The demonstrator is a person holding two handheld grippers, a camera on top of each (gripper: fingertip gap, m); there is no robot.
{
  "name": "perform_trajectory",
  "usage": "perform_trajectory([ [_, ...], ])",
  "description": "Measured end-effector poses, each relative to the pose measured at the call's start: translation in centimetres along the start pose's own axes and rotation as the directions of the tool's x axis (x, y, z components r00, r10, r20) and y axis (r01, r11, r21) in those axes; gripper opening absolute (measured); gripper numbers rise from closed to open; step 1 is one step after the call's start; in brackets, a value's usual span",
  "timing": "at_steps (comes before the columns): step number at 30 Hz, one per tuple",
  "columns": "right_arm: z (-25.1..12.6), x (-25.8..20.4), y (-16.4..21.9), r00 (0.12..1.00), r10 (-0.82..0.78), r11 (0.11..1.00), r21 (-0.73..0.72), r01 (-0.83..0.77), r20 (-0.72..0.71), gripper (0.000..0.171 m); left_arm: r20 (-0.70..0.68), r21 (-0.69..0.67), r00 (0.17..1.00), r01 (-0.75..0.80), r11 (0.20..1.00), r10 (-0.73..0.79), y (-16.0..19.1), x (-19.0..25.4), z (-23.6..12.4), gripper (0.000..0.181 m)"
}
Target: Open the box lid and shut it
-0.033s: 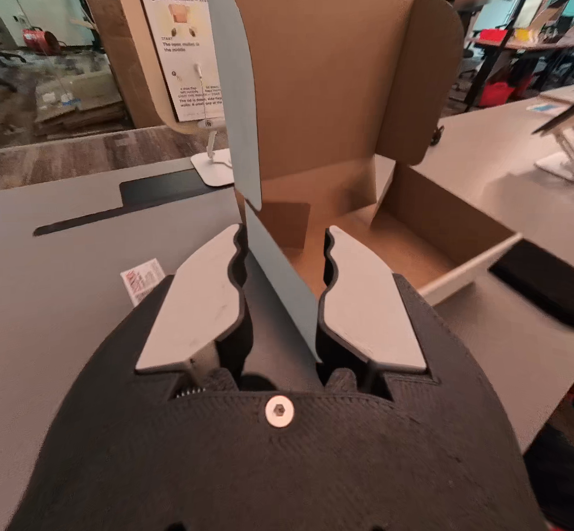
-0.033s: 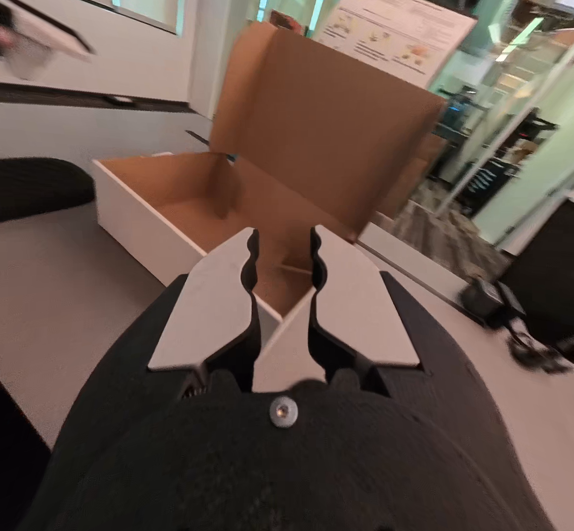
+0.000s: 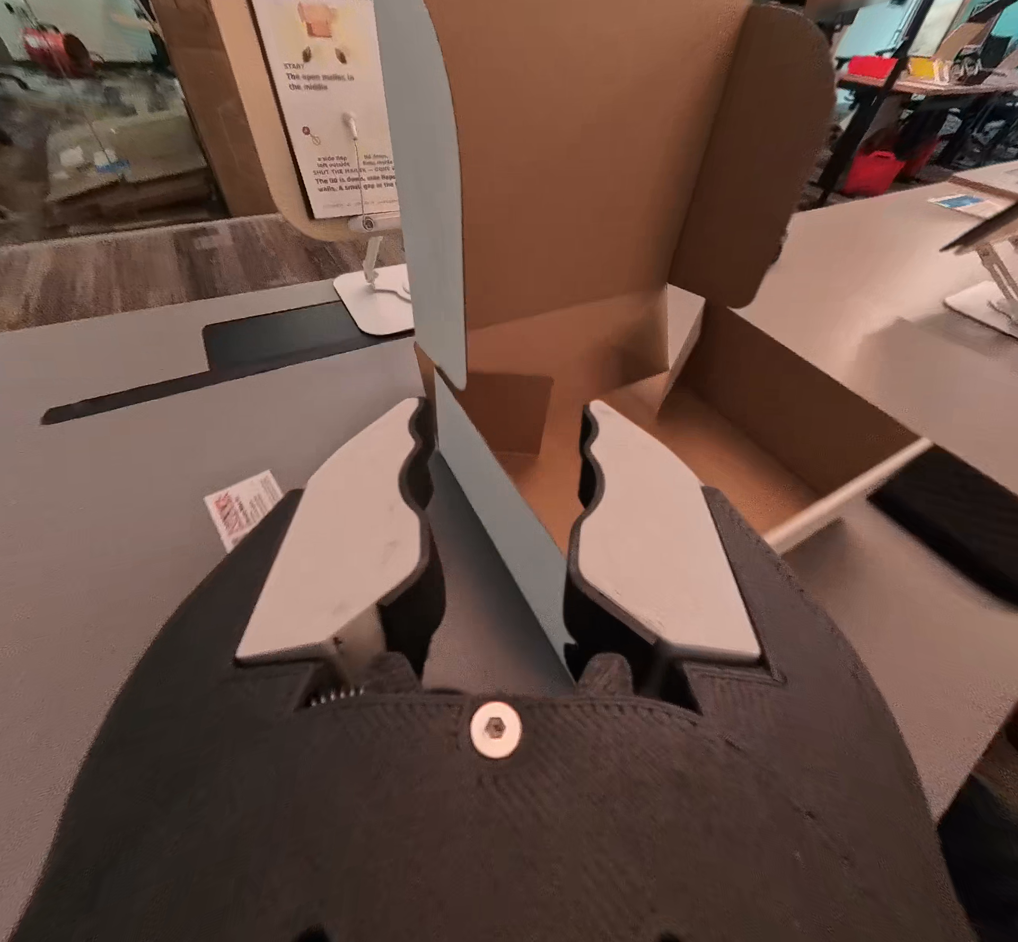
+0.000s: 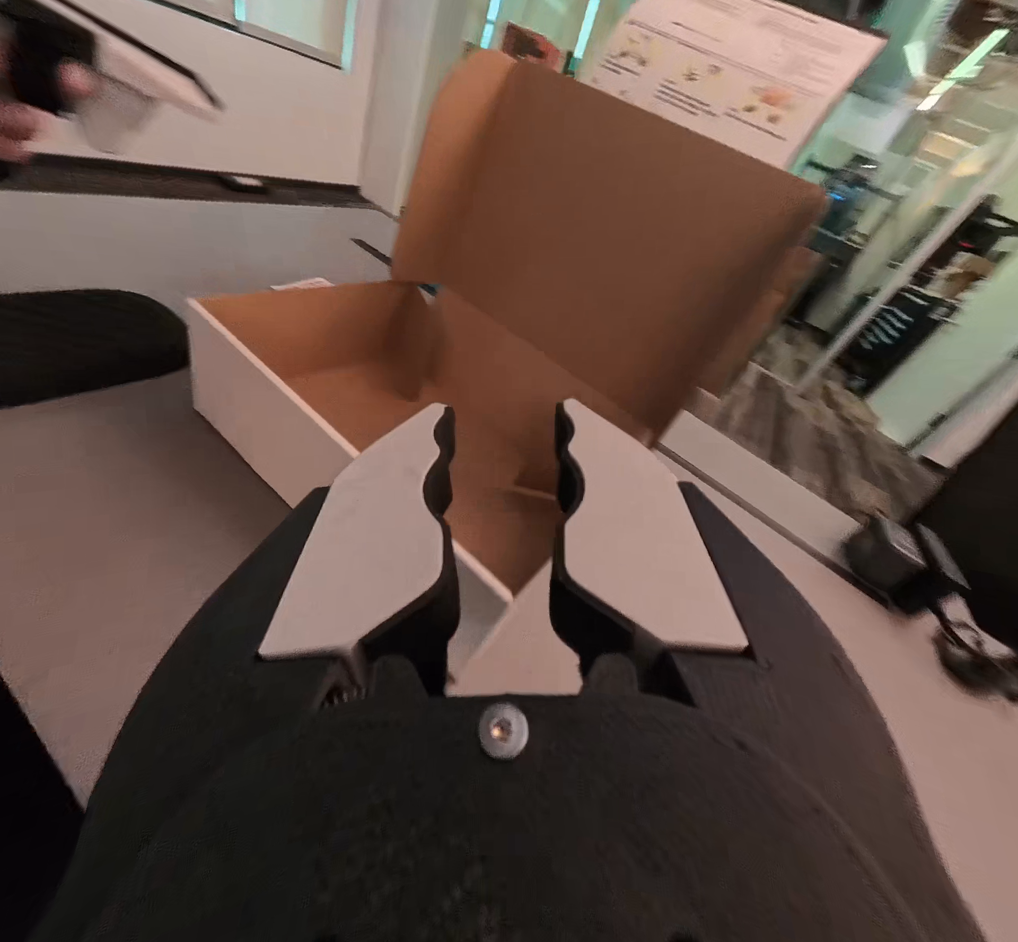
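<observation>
Box (image 4: 259,386), cardboard, white outside, on grey table (image 3: 137,419); lid (image 3: 578,144) upright on its rear hinge, side flaps (image 3: 424,160) swung forward, so opening looks done and shutting remains. Left gripper (image 3: 504,441) straddles the left end wall, right gripper (image 4: 504,452) the near right corner, both spread wide and clamping nothing, probably to steady the base. Wall contact is hidden; a distant hand is blurred.

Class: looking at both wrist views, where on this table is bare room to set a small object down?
Bare table left of the box, between the dark strip and the label. Also before the box's white wall. The box's own footprint is taken.
</observation>
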State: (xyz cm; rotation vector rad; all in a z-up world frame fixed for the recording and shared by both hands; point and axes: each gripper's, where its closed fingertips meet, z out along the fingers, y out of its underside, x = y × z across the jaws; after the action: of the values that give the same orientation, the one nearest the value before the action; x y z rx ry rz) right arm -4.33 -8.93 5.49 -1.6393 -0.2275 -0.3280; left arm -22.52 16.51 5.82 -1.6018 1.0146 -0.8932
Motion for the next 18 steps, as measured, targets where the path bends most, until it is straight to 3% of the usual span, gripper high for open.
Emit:
perform_trajectory([
  [6, 6.2, -0.1, -2.0, 0.994, 0.014, 1.000, -0.014, -0.013, 0.107, 0.043, 0.036, -0.052, 0.998, 0.058, 0.997, -0.056, -4.0, -2.6, 7.2, 0.064],
  [9, 9.6, -1.5, -2.3, 0.968, 0.080, 0.997, -0.035, -0.074, 0.238, 0.044, 0.060, -0.062, 0.997, 0.059, 0.996, -0.055, -5.8, -3.3, 9.8, 0.069],
  [14, 17.8, -4.9, -2.2, 0.890, 0.146, 0.988, -0.110, -0.109, 0.431, 0.044, 0.093, -0.111, 0.995, 0.034, 0.993, -0.024, -7.7, -3.1, 13.2, 0.078],
  [18, 25.1, -6.0, 0.5, 0.889, 0.127, 0.978, -0.204, -0.039, 0.440, 0.044, 0.090, -0.152, 0.996, 0.029, 0.988, -0.015, -8.2, -2.2, 15.0, 0.084],
])
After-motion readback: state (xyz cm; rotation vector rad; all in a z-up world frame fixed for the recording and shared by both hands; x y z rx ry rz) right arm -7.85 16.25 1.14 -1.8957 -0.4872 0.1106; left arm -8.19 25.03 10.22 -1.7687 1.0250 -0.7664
